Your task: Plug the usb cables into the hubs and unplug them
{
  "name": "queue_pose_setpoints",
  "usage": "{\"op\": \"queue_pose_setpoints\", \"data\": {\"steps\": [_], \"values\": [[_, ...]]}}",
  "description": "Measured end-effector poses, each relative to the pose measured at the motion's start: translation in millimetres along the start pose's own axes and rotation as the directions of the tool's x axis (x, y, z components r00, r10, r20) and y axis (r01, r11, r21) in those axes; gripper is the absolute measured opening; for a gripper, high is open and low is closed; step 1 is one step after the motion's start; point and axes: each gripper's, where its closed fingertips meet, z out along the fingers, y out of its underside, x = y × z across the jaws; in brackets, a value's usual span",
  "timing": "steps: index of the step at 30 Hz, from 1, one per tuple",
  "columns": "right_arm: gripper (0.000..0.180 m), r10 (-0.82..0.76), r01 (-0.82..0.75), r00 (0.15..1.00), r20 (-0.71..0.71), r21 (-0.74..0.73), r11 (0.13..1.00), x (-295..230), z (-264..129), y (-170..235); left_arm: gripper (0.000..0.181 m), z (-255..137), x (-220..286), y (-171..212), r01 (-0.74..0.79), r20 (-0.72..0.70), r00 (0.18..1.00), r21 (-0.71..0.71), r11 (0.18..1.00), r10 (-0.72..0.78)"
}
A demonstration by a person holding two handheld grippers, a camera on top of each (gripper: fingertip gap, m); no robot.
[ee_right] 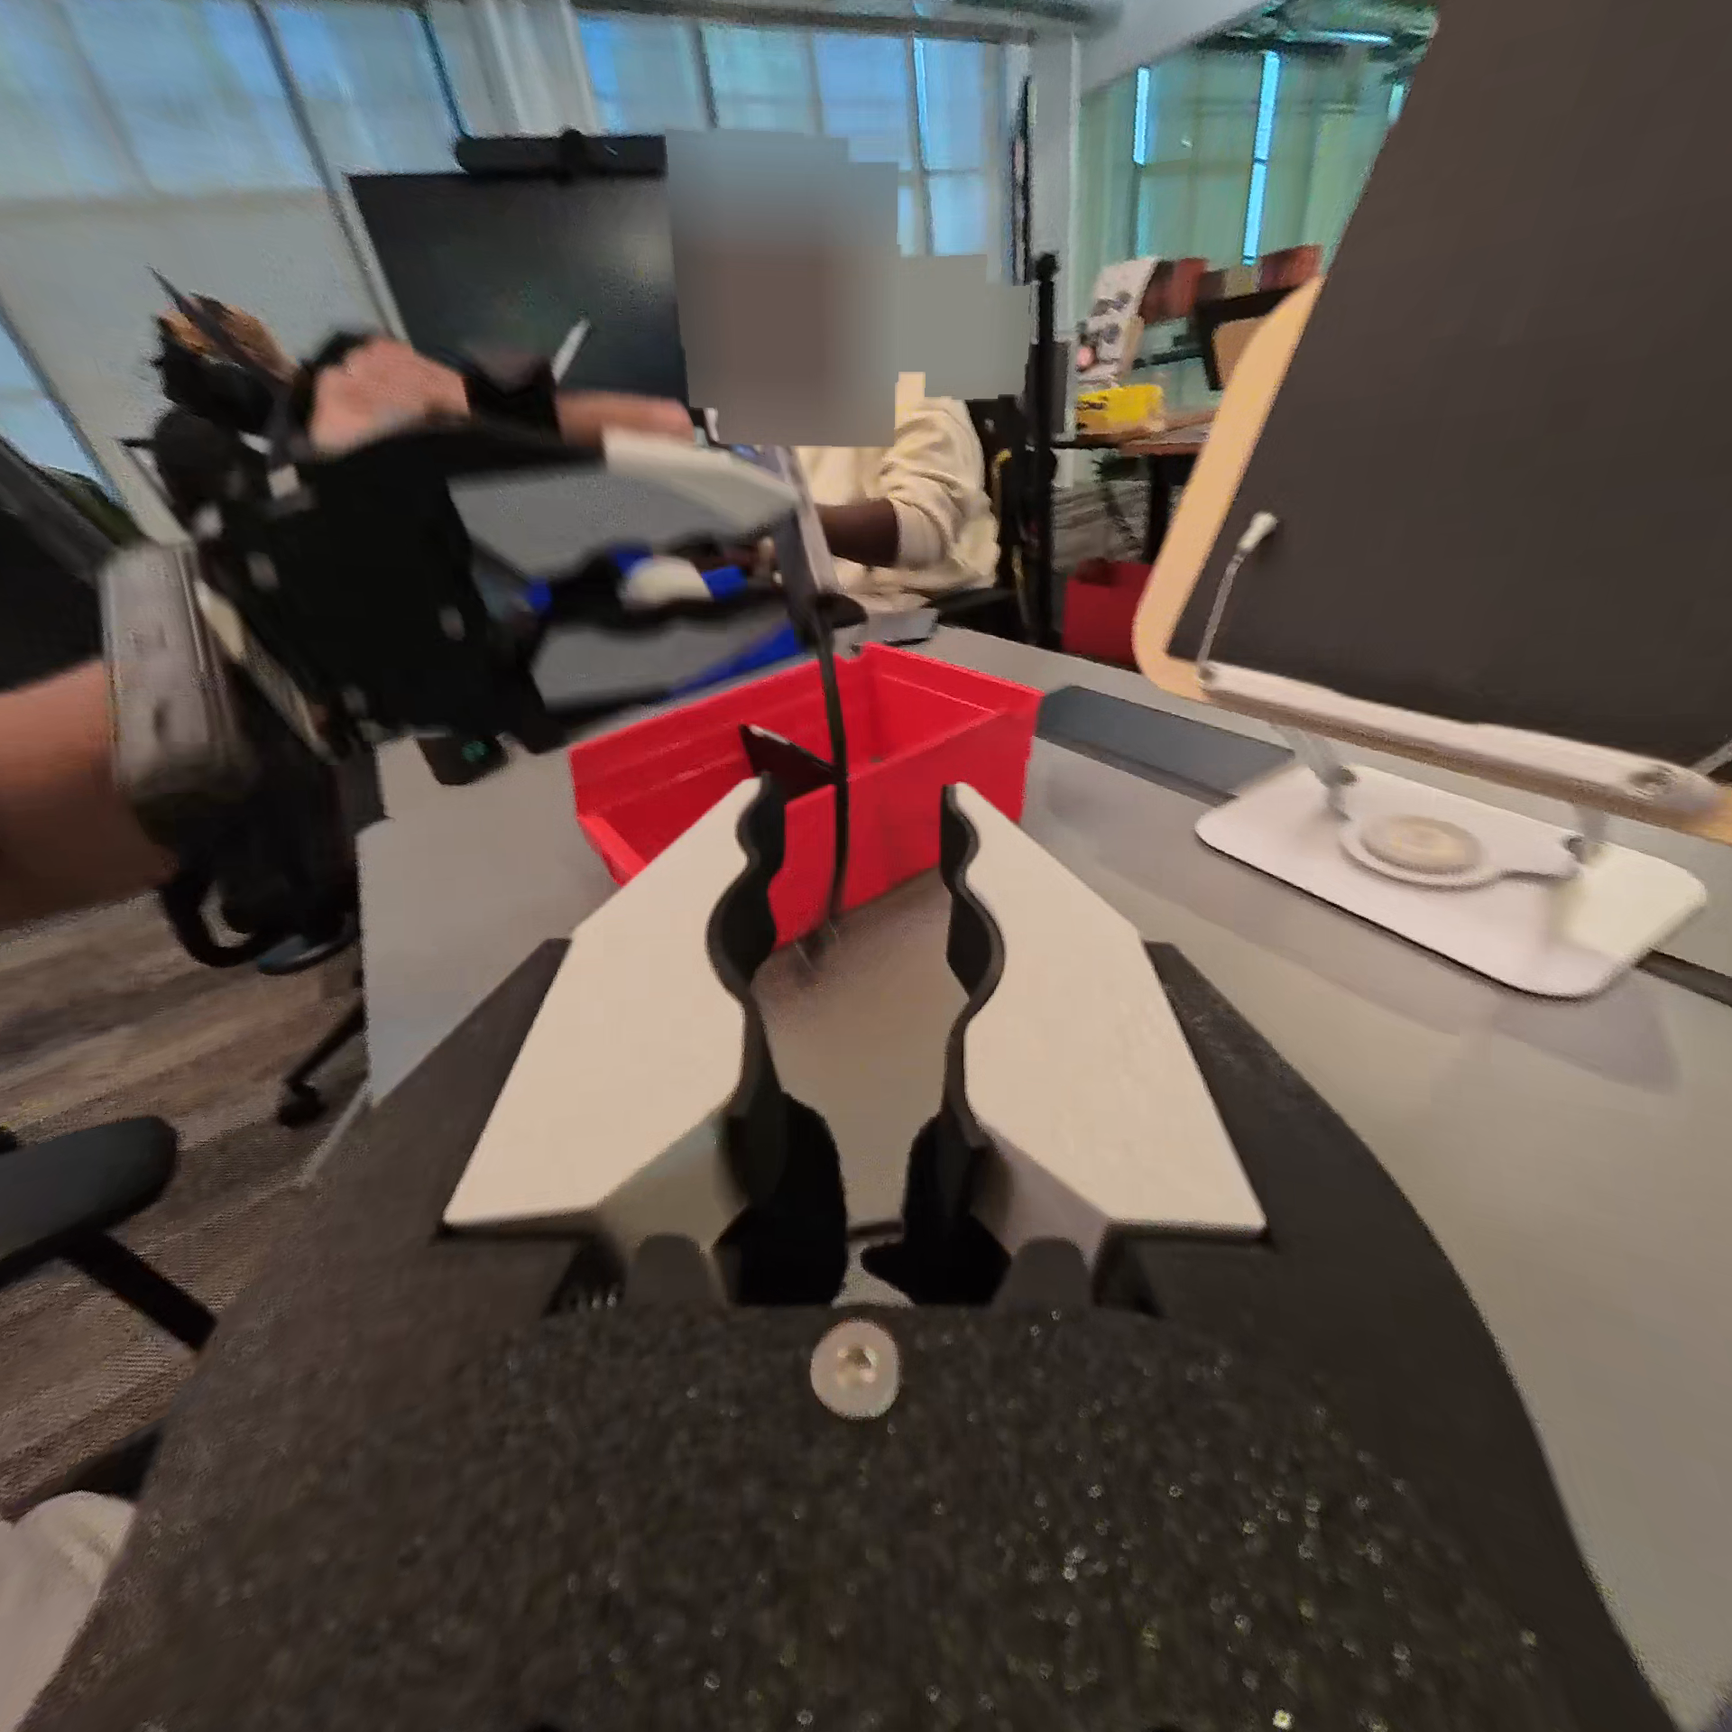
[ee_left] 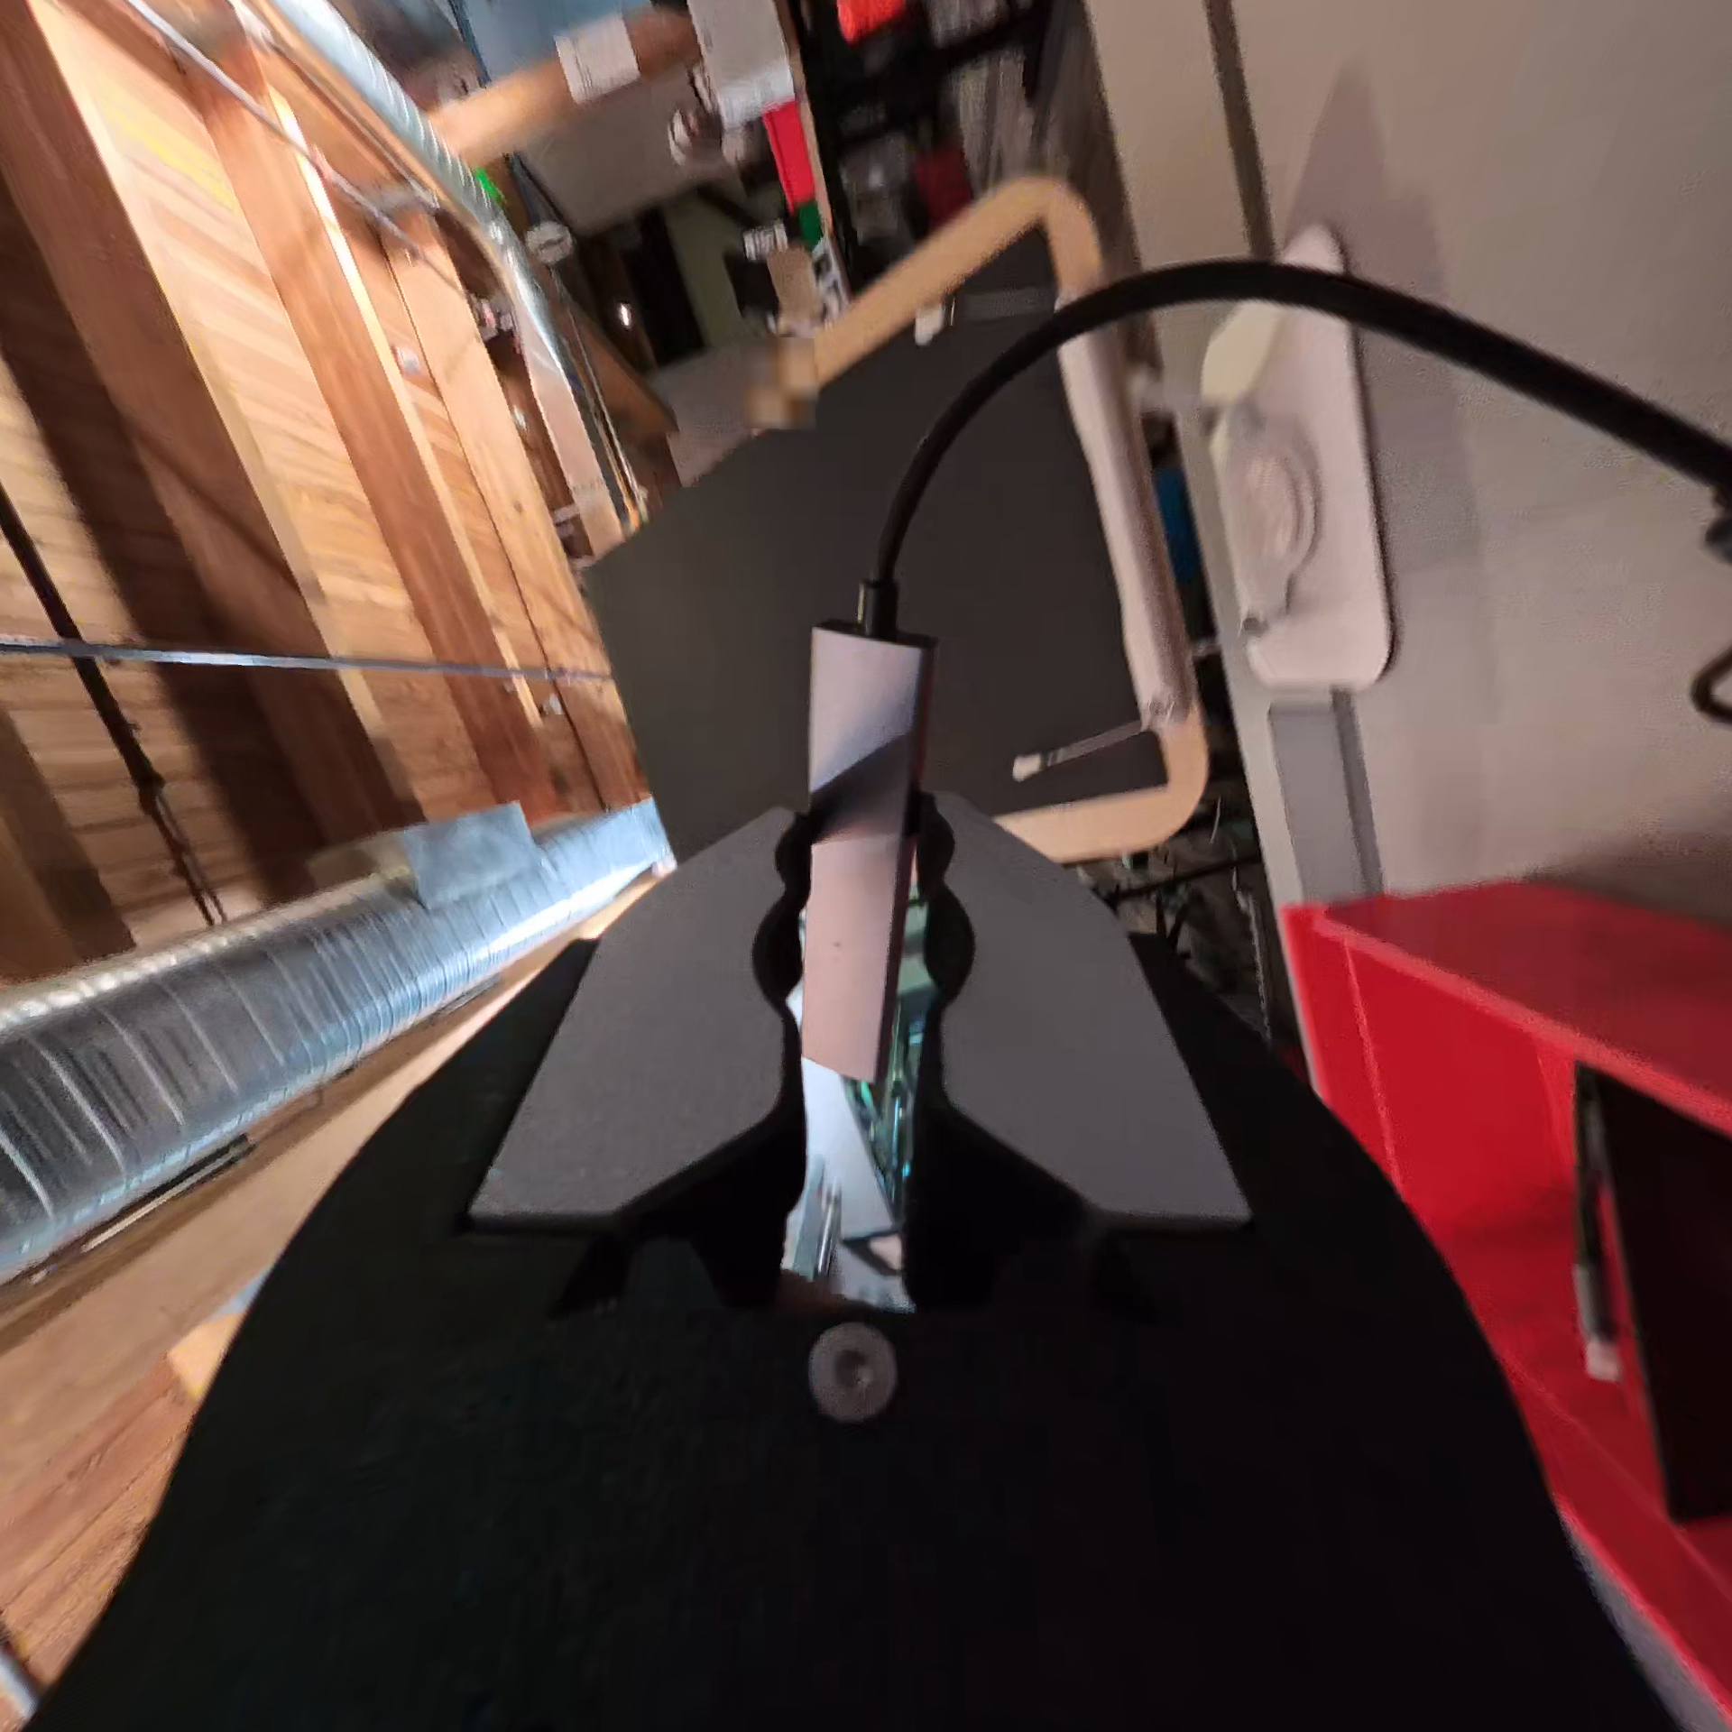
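One hub clamped aloft, right gripper agape

We saw a grey counter carrying two things — a red bin near its far edge and, well apart to the right, a white stand base.

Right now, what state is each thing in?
Left tongs: shut on the USB hub.
USB hub: lifted, clamped edgewise, its cable hanging down.
Right tongs: open, empty.
Red bin: open-topped, on the desk.
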Motion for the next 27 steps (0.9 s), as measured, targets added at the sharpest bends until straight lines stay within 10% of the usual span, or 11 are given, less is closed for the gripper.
{"op": "queue_pose_setpoints", "data": {"steps": [12, 16, 20, 22, 27], "values": [[0.008, 0.074, -0.067, 0.982, 0.172, -0.046, 0.997, -14, 1, 34, 0.024, -18, 25, -111, 0.348, -0.06, 0.937, 0.2, 0.916, -0.343], [0.008, -0.034, 0.055, 0.98, 0.198, -0.101, 0.993, -5, -17, 59, 0.035, -36, 35, -100, 0.875, -0.377, 0.477, 0.12, 0.469, -0.794], [0.008, -0.1, 0.129, 0.933, 0.345, -0.063, 0.99, -17, -37, 61, 0.048, -56, 43, -96, 0.986, -0.654, -0.166, -0.084, -0.146, -0.738], [0.008, -0.099, 0.125, 0.904, 0.416, -0.037, 0.991, -27, -43, 55, 0.048, -69, 46, -105, 0.948, -0.756, -0.287, -0.137, -0.286, -0.589], [0.008, -0.062, 0.072, 0.825, 0.562, 0.006, 0.997, -54, -49, 51, 0.025, -91, 34, -126, 0.891, -0.869, -0.264, -0.053, -0.452, -0.418]]}}
